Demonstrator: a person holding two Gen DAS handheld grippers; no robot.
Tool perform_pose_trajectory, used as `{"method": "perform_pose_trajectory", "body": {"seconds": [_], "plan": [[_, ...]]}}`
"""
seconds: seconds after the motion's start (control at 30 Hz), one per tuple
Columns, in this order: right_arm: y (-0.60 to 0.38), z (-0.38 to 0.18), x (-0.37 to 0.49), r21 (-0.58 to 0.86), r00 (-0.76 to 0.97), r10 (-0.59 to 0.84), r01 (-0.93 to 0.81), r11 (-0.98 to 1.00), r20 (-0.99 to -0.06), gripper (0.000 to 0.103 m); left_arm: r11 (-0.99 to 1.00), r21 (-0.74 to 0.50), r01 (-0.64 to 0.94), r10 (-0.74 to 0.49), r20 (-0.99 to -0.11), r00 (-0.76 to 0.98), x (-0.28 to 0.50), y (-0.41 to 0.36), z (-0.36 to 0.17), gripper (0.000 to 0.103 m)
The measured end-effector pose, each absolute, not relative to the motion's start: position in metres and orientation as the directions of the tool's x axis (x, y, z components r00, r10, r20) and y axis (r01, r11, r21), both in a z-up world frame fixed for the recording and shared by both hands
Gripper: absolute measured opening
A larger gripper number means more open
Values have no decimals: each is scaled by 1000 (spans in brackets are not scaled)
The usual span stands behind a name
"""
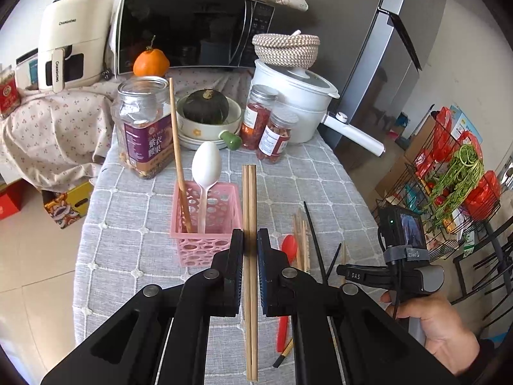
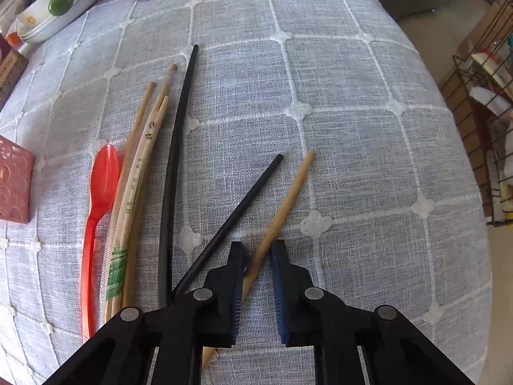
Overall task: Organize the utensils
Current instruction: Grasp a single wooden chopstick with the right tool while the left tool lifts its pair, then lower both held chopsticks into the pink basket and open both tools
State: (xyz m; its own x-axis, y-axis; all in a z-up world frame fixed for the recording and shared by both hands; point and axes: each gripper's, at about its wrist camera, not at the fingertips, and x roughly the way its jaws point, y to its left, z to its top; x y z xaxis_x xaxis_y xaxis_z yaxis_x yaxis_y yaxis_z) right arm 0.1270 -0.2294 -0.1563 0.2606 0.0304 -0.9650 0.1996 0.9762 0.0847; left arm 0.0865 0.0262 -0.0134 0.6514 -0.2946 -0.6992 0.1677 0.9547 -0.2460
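Observation:
My left gripper [image 1: 250,240] is shut on a pair of wooden chopsticks [image 1: 249,199], held above the table just right of the pink perforated basket [image 1: 208,224]. The basket holds a white plastic spoon [image 1: 206,163] and one wooden chopstick [image 1: 177,147]. My right gripper [image 2: 259,250] is open, low over the cloth, with a loose wooden chopstick [image 2: 288,189] lying between its fingers. To its left lie a black chopstick [image 2: 243,202], a longer black chopstick [image 2: 174,166], several bamboo chopsticks [image 2: 134,176] and a red plastic spoon [image 2: 99,189]. The right gripper also shows in the left wrist view [image 1: 349,276].
At the table's back stand a glass nut jar [image 1: 144,125], a bowl with a dark squash [image 1: 206,109], two spice jars [image 1: 269,125], a white pot [image 1: 301,102] and a microwave [image 1: 192,29]. A wire rack [image 1: 458,192] stands on the right beyond the table edge.

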Motion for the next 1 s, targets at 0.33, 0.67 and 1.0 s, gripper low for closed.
{"method": "perform_pose_trajectory", "body": {"seconds": [0.33,0.67,1.0], "plan": [[-254,-107,117,275,435,162,210,938,-886,5,950,-287,122,-281,-621,732,80,48,9,9],[-234,-26,94,372,664,254,39,927,-703,6,956,-270,115,-234,-464,854,67,56,50,9],[-211,24,80,366,827,272,-87,926,-491,6,949,-309,61,-127,-197,972,72,72,74,9]]}}
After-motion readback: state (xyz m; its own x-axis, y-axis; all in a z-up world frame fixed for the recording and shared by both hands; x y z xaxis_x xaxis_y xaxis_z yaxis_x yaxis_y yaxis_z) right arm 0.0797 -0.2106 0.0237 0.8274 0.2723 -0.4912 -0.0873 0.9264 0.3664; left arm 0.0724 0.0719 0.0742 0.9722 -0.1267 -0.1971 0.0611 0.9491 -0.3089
